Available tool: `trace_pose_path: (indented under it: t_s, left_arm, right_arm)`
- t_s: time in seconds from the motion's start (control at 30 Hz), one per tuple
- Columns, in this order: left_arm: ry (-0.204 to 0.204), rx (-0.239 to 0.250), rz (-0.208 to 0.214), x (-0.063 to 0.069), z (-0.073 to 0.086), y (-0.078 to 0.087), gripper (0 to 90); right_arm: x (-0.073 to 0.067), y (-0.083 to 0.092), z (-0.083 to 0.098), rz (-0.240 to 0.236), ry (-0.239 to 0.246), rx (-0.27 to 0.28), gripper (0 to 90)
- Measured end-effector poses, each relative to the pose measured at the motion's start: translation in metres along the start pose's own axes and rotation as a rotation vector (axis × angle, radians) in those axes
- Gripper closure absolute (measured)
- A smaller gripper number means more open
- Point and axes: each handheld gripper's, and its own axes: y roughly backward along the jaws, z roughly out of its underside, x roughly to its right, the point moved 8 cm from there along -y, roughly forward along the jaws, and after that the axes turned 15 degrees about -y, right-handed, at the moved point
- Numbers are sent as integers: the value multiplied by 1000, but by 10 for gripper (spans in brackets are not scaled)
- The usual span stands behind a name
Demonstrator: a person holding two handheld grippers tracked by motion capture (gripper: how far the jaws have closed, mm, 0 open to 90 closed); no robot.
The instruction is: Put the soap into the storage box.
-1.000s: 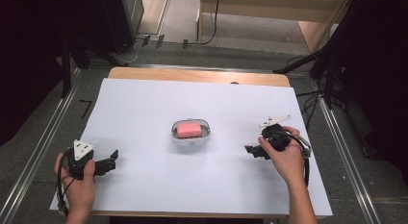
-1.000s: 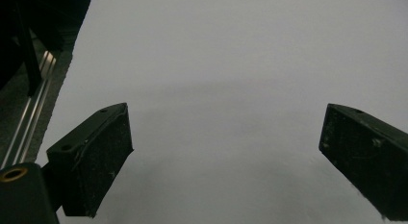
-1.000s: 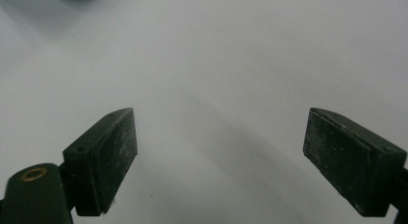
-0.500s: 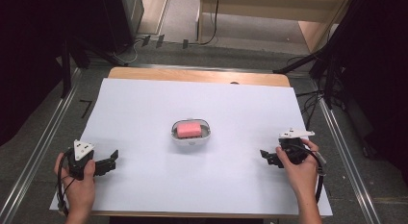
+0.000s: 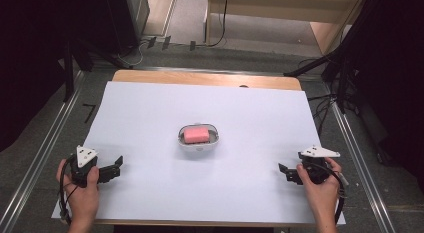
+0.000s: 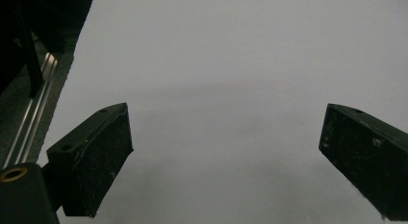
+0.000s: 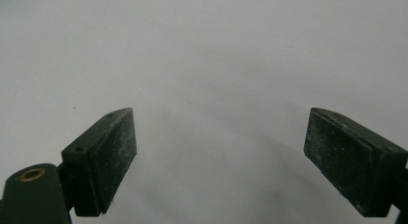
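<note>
Left gripper (image 5: 116,167) rests near the front left corner of the white sheet (image 5: 150,118), held in the person's left hand (image 5: 82,193). Jaws stand wide apart, nothing between them; in the left gripper view only bare sheet lies ahead of the left gripper (image 6: 226,156).

Centre of the sheet: a small white dish (image 5: 199,143), upright, with a pink block (image 5: 196,135) lying flat inside it. Well apart from both grippers.

Right gripper (image 5: 286,172) sits near the front right edge, in the right hand (image 5: 320,188), jaws pointing inward toward the middle. Jaws open wide and empty; the right gripper view shows the right gripper (image 7: 219,156) over plain sheet.

Risks, as judged from here:
- The dish looks light and stands loose on a smooth sheet. A one-sided approach could push it along instead of gripping it.
- The block sits below the rim; jaws coming in low may catch the rim and tip the dish.
- The block looks soft; a hard squeeze may deform it or make it slip out.
- Dragging either gripper could wrinkle or shift the sheet, moving the dish.
</note>
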Motion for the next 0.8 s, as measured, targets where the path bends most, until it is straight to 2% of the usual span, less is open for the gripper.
trace_pose_path:
  t_s: [0.13, 0.27, 0.43, 0.6, 0.67, 0.8]
  left_arm:
    - [-3, -3, -2, 0, 0, 0, 48]
    - [-6, -4, -3, 0, 0, 0, 48]
    - [-6, -4, -2, 0, 0, 0, 48]
    - [-6, -5, -3, 0, 0, 0, 47]
    - [-6, -5, -3, 0, 0, 0, 48]
    - [-5, -3, -3, 0, 0, 0, 47]
  right_arm:
    - [6, 6, 7, 14, -15, 17, 106]
    - [11, 11, 16, 7, -32, 27, 64]
    - [18, 22, 22, 16, -60, 83, 61]
    - [25, 30, 29, 27, -91, 100, 41]
    - [25, 33, 31, 17, -95, 106, 27]
    - [28, 38, 34, 42, -90, 123, 25]
